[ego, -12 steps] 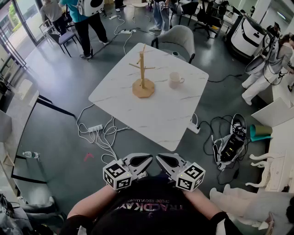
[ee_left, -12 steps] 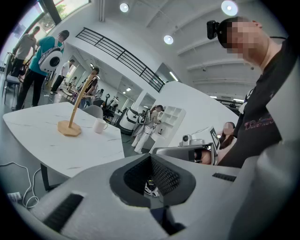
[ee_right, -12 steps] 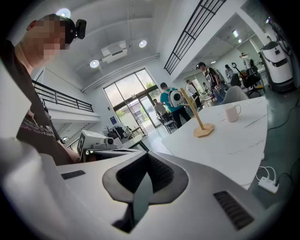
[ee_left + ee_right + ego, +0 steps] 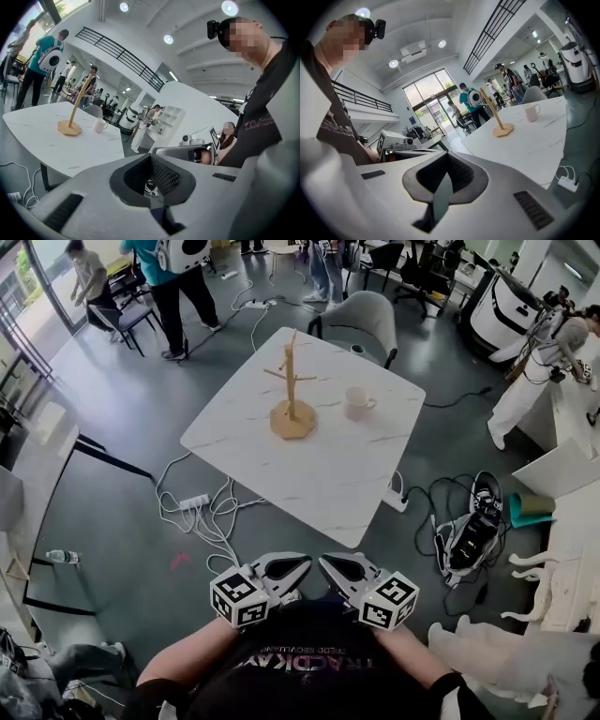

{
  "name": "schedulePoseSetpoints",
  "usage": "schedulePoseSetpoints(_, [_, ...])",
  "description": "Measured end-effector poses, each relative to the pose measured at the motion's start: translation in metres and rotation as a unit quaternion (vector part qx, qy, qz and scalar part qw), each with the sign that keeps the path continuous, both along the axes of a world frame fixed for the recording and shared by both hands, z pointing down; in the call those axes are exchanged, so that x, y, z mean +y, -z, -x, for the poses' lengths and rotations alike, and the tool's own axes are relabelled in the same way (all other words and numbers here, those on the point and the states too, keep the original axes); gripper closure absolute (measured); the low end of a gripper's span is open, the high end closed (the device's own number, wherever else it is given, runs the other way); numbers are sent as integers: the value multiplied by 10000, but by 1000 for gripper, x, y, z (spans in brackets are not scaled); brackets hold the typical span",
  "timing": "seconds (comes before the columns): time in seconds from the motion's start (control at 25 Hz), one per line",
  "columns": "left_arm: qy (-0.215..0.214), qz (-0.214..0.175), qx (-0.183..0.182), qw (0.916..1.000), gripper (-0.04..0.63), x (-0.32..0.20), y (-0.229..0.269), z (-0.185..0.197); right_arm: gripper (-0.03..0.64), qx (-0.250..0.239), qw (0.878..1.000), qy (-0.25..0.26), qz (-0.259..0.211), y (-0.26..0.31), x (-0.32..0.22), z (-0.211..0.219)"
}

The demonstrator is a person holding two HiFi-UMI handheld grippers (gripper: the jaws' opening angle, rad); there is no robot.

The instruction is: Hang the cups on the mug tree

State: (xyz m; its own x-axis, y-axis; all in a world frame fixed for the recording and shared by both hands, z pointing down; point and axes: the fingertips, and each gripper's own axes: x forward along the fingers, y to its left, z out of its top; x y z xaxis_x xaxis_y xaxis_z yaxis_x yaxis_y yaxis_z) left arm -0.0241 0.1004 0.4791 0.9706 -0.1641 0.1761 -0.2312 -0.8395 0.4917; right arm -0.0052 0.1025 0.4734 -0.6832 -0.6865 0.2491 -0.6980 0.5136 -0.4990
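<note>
The left gripper [image 4: 302,564] and right gripper [image 4: 326,562] hold jaws together, empty; floor cables [image 4: 211,517] lie before the table [image 4: 309,474].

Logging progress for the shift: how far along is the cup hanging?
Done: nothing, the mug tree stands bare. In hand: nothing, the left hand-held gripper and right hand-held gripper are shut and empty, near the body, short of the table. Left: pick up the one cup beside the tree and hang it.
</note>
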Motion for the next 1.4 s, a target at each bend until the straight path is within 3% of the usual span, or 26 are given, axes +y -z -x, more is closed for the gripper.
schedulePoseSetpoints(0.64, [43,24,31,10000,598,2,-2,12,607,-37,10000,80,-25,0,2,11])
schedulePoseSetpoints(1.4, [4,19,95,10000,598,-8,1,10,607,103,9997,-213,-109,10,-15,-4])
